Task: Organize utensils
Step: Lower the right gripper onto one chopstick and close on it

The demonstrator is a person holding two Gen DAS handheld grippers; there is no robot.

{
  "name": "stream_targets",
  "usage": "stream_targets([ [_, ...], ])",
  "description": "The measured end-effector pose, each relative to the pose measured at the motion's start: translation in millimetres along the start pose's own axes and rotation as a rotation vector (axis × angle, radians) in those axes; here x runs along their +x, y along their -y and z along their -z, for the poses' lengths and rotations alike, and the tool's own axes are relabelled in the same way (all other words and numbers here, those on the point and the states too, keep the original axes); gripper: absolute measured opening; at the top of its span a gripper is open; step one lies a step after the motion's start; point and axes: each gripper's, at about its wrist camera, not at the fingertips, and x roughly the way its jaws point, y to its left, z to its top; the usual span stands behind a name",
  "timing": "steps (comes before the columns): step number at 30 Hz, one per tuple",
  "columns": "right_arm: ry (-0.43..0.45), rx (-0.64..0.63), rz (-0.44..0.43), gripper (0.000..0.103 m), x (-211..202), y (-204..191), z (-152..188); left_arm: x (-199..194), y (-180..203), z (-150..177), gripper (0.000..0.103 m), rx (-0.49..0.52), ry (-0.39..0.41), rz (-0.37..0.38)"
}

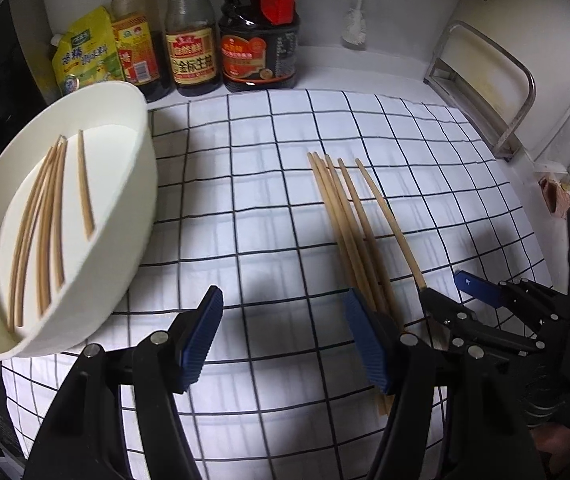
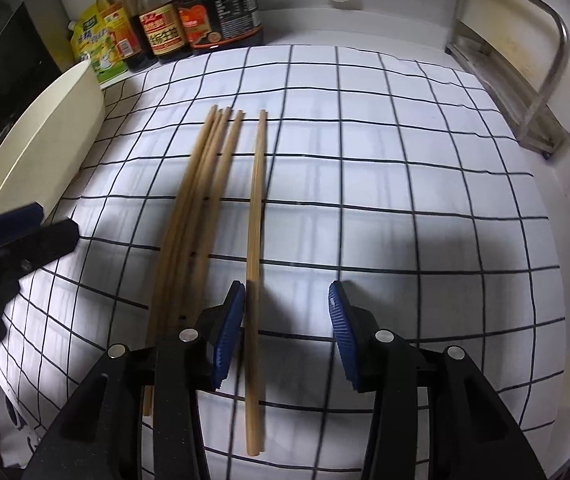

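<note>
Several wooden chopsticks point(image 1: 351, 224) lie side by side on the checked cloth point(image 1: 253, 200); they also show in the right wrist view point(image 2: 201, 208). A white oval tray point(image 1: 133, 216) at the left holds several more chopsticks point(image 1: 45, 224). My left gripper point(image 1: 285, 340) is open and empty above the cloth, between tray and loose chopsticks. My right gripper point(image 2: 285, 340) is open, its jaws on either side of the rightmost chopstick point(image 2: 255, 240), which lies close to the left pad point(image 2: 229, 336). The right gripper also shows in the left wrist view point(image 1: 451, 294).
Sauce bottles point(image 1: 193, 40) and a yellow pouch point(image 1: 85, 52) stand along the back wall. A metal rack point(image 1: 485, 92) stands at the back right. A white brush point(image 1: 355, 28) hangs on the wall. The tray's edge point(image 2: 45, 148) is at the left.
</note>
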Motion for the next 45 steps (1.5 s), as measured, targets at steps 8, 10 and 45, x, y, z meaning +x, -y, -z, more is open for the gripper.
stream_targets([
  [8,0.016,0.029,-0.008,0.042,-5,17,6,22,17,5,0.063,0.009,-0.021,0.023],
  [10,0.020,0.037,-0.012,0.042,-7,21,8,24,20,5,0.063,0.014,-0.021,0.024],
  [45,0.039,-0.035,0.011,0.042,-1,4,2,42,-4,14,0.065,-0.024,-0.034,-0.073],
])
